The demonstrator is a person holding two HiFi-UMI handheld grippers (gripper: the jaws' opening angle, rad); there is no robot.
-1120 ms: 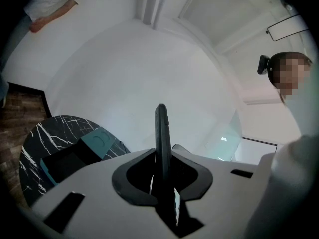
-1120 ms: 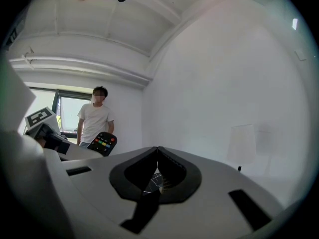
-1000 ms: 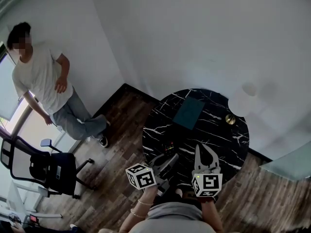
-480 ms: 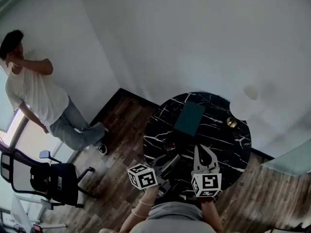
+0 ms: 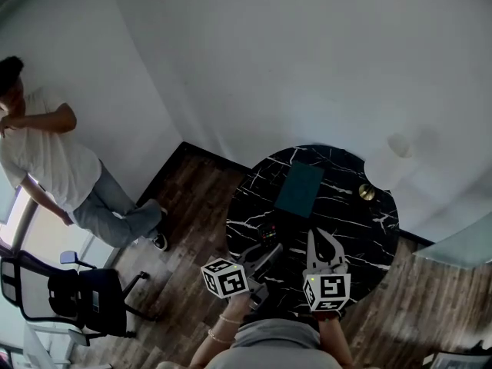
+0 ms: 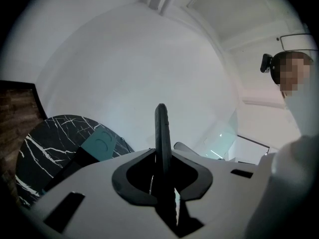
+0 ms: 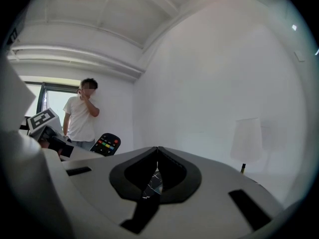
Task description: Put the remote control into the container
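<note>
The remote control (image 6: 161, 133) is pinched between the jaws of the left gripper (image 5: 257, 274), over the near edge of the table (image 5: 361, 237). It is seen edge-on in the left gripper view. Its long axis is carried along the jaws and points forward past their tips. Its buttoned face (image 7: 106, 144) is turned toward the right gripper (image 5: 323, 246).

The container (image 5: 300, 188), a flat teal box, is set farther in on the table, ahead of the held remote and well apart from it. In the left gripper view it (image 6: 99, 144) is seen low and to the left of the jaws. Whether its top is open cannot be told.

The jaws of the right gripper are pressed together on nothing, so the delivery is judged to fall to the left hand.

A small dark object (image 5: 267, 235) is placed between the remote and the container, and may have to be passed over. A lamp (image 5: 388, 160) is stood at the table's far right, clear of that path. A person (image 5: 46, 160) and an office chair (image 5: 77, 290) are seen well off to the left.
</note>
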